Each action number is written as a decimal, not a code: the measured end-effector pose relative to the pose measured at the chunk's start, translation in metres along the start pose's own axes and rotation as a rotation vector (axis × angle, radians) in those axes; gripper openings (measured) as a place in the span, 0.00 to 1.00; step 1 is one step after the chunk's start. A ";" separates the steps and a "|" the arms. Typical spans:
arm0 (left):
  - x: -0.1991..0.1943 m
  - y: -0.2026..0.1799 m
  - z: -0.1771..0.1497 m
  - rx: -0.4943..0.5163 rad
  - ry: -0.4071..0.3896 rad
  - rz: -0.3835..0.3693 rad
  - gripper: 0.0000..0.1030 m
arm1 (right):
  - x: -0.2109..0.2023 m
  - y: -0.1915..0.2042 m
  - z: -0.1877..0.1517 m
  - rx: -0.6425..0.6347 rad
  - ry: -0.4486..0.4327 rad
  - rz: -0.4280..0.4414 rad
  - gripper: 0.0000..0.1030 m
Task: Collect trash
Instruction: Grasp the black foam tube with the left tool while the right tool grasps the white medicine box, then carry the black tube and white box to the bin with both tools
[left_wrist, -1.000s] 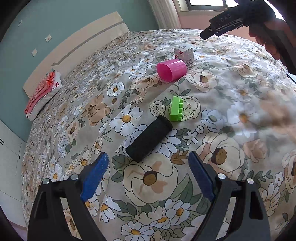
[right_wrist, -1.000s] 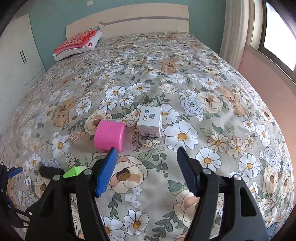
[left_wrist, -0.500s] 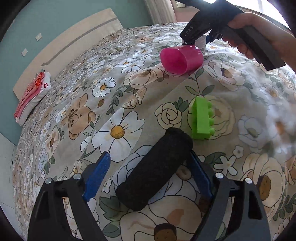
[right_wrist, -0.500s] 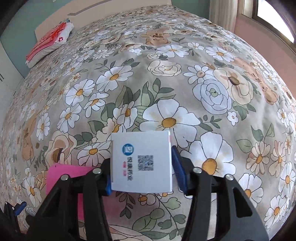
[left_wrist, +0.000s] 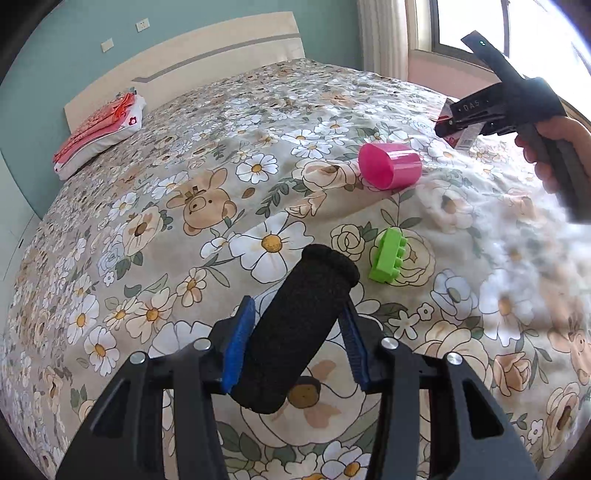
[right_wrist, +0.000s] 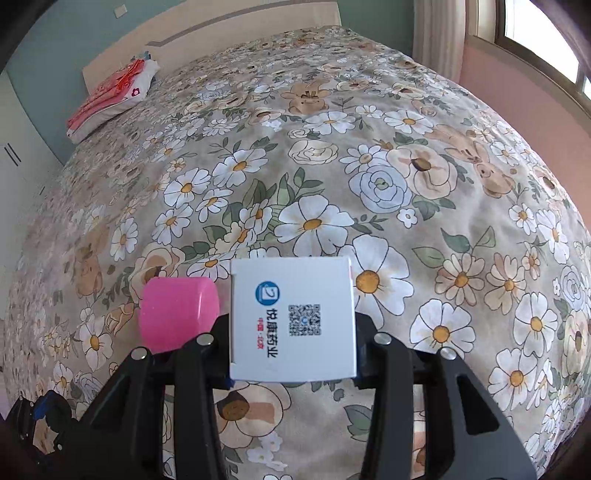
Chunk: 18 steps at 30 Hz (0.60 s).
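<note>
1. Two grips: my left gripper (left_wrist: 293, 341) is closing its fingers on the black foam roll (left_wrist: 295, 328), which sits between the blue pads.
2. My right gripper (right_wrist: 293, 345) clamps the white box (right_wrist: 291, 319).
3. Around the pink cup (left_wrist: 389, 166), the bed (right_wrist: 369, 122) lies open toward the headboard; the green block (left_wrist: 388, 260) sits nearer me.
</note>
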<state>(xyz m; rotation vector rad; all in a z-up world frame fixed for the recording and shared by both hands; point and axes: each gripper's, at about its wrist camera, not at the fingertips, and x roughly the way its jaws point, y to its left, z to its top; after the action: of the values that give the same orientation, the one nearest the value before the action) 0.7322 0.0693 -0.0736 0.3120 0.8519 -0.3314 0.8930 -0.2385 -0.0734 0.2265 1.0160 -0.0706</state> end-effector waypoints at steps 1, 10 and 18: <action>-0.013 0.001 0.001 -0.010 -0.002 0.020 0.47 | -0.015 -0.001 -0.002 -0.008 -0.008 -0.002 0.42; -0.161 0.010 0.012 -0.179 -0.049 0.214 0.47 | -0.184 -0.013 -0.033 -0.075 -0.088 0.054 0.42; -0.303 -0.016 0.006 -0.265 -0.125 0.323 0.47 | -0.338 -0.018 -0.087 -0.183 -0.168 0.110 0.42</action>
<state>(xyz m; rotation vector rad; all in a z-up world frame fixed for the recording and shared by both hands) 0.5437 0.1004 0.1627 0.1757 0.6991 0.0630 0.6399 -0.2526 0.1668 0.1071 0.8357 0.1017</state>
